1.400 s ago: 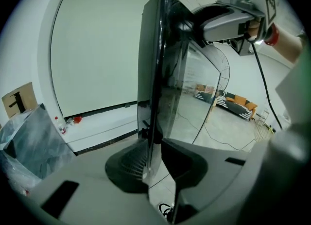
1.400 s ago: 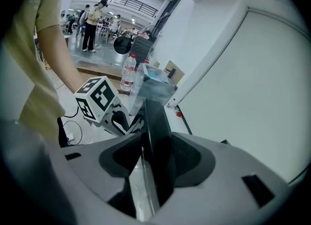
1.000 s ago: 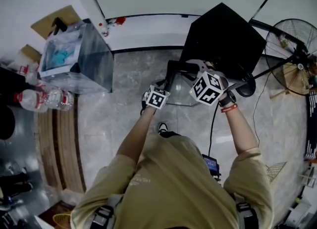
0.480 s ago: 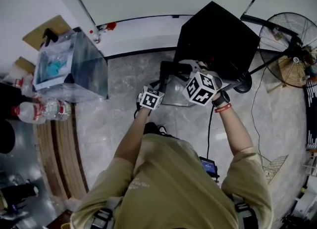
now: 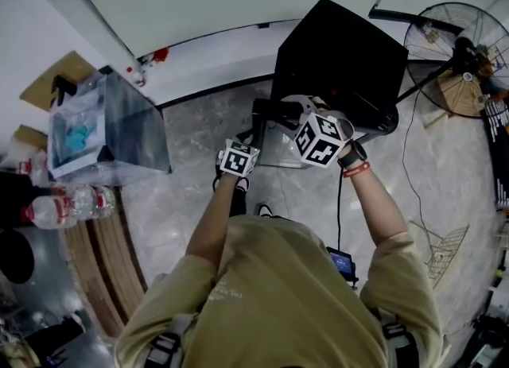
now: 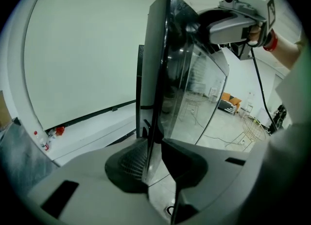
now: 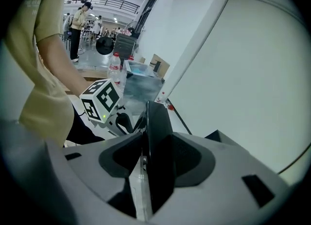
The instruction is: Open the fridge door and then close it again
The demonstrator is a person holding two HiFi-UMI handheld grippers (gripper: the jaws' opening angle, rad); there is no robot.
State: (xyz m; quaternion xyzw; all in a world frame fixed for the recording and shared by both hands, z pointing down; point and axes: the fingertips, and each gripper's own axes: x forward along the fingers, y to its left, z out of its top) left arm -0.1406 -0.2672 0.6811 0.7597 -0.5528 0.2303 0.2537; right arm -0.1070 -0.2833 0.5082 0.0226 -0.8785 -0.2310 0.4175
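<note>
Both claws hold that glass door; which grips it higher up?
The right gripper, clamped at the top corner of the glass door; the left gripper pinches its edge lower down.

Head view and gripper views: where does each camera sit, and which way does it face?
Head view: on the head, facing steeply down at the fridge door; torso, arms, left gripper, right gripper show.
Left gripper view: rides that gripper, faces along jaws shut on the door; right gripper above.
Right gripper view: likewise, jaws shut on the door; left gripper beyond.
Both gripper views share the door.
</note>
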